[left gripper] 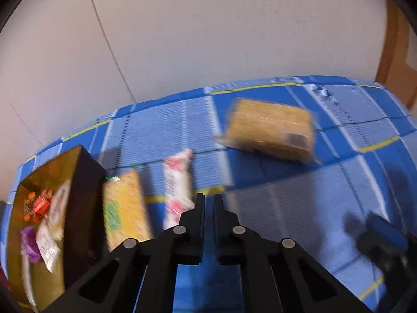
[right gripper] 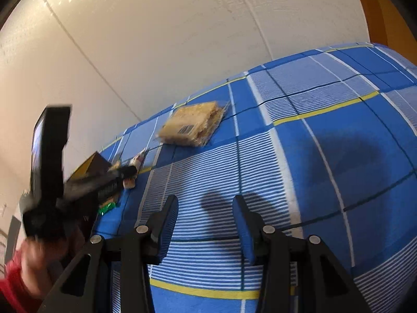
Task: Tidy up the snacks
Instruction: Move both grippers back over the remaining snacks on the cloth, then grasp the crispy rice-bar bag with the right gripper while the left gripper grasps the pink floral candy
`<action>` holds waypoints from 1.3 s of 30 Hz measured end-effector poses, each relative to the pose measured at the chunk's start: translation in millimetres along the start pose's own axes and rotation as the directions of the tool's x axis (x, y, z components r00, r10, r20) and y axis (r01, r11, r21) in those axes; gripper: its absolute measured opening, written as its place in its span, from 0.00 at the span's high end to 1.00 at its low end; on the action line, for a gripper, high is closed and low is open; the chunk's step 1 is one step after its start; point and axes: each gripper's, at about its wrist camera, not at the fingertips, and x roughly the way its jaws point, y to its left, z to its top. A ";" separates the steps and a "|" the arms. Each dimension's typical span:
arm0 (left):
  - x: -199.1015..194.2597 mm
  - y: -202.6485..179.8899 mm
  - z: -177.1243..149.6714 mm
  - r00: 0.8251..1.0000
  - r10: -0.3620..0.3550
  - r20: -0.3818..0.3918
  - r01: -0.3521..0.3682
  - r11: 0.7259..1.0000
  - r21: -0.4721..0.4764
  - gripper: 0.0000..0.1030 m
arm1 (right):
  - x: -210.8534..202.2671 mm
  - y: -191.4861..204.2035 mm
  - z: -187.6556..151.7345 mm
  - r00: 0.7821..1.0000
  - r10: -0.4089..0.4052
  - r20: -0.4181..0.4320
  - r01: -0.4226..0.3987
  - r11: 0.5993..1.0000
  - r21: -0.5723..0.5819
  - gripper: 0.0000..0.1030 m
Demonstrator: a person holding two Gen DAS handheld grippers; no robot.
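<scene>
So, left wrist view first: the left tool (left gripper: 209, 195) has its fingers nearly together, just a thin gap, nothing between them, hovering over the blue checked cloth (left gripper: 286, 208) on the counter. Everything's a bit motion-blurred. Off to the left sits a dark box (left gripper: 86, 208) with a gold inside, and there are already snacks in it: some orange-red wrapped candies (left gripper: 39, 206), a purple packet (left gripper: 30, 242) and a white packet (left gripper: 49, 240). Just beside the box's right wall lies a yellow cracker pack (left gripper: 125, 206) with green print, and next to that a pink-and-white bar (left gripper: 177, 185), right ahead of the left fingertip. Farther back and to the right, well apart from those, is a clear-wrapped cracker sandwich pack (left gripper: 271, 130) with a barcode label. Bottom right corner shows a blurry dark bit of the other tool.

Right wrist view: the right tool (right gripper: 206, 203) is spread wide, empty, above the striped cloth (right gripper: 325, 156), its shadow falling on the fabric. The cracker sandwich pack (right gripper: 192, 125) lies ahead near the far edge by the wall (right gripper: 169, 39). On the left, the left tool (right gripper: 125, 173) shows as a blurred black shape, held by a hand (right gripper: 39, 258) with a red sleeve, pointing at the box (right gripper: 93, 165) and the small packs beside it.
</scene>
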 end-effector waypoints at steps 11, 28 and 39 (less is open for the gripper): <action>-9.3 10.0 -36.6 0.995 -0.085 0.053 0.090 0.990 -0.106 0.94 | -6.2 -19.6 3.5 0.999 -0.024 0.024 0.022 0.996 0.086 0.57; -13.3 38.8 -57.0 0.979 -0.171 0.108 0.193 0.952 -0.239 0.93 | 40.3 53.7 82.4 0.998 -0.068 -0.010 0.060 0.934 -0.352 0.26; -12.1 47.3 -60.1 0.967 -0.222 0.123 0.248 0.927 -0.280 0.93 | 137.4 63.9 133.7 0.959 -0.087 -0.268 -0.033 0.910 -0.413 0.23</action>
